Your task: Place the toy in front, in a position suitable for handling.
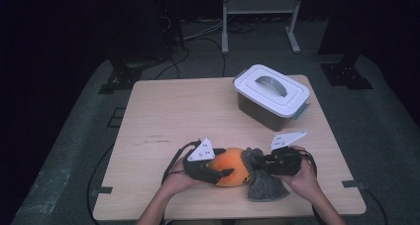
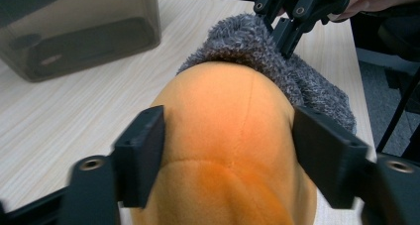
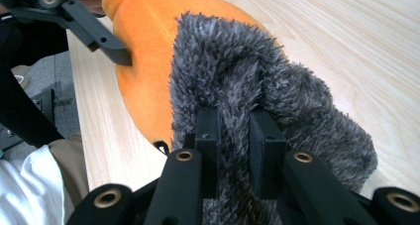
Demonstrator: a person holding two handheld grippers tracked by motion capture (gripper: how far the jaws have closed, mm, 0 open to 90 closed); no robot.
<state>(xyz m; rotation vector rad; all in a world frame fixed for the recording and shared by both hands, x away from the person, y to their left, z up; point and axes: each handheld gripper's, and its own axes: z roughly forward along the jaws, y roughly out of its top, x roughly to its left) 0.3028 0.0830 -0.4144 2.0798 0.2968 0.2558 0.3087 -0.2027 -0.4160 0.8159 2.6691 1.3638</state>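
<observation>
The work in hand seems to be pulling a grey fuzzy cover [image 1: 265, 183] over an orange plush [image 1: 230, 166], or taking it off; I cannot tell which. I use the box [image 1: 271, 97] with the white lid as landmark. The plush lies on the table [image 1: 163, 116], on the person's side of the box and well apart from it, near the front edge.

The left gripper [image 2: 233, 150] has its jaws wide apart, one on each side of the plush body, pressing into it and holding it. The right gripper [image 3: 234, 136] has its jaws nearly together, with a fold of the grey cover pinched between them.

In my judgement the work is about halfway. In the left gripper view the cover [image 2: 277, 61] wraps the far end of the plush [image 2: 228, 136], while the near part is bare orange. In the right gripper view the grey pile [image 3: 247, 76] overlaps the orange [image 3: 143, 61] only partly, and most of the cover lies loose on the table.

The long axis of the plush runs across the table, roughly parallel to the front edge. The covered end points toward the right gripper, the bare end toward the left gripper.
</observation>
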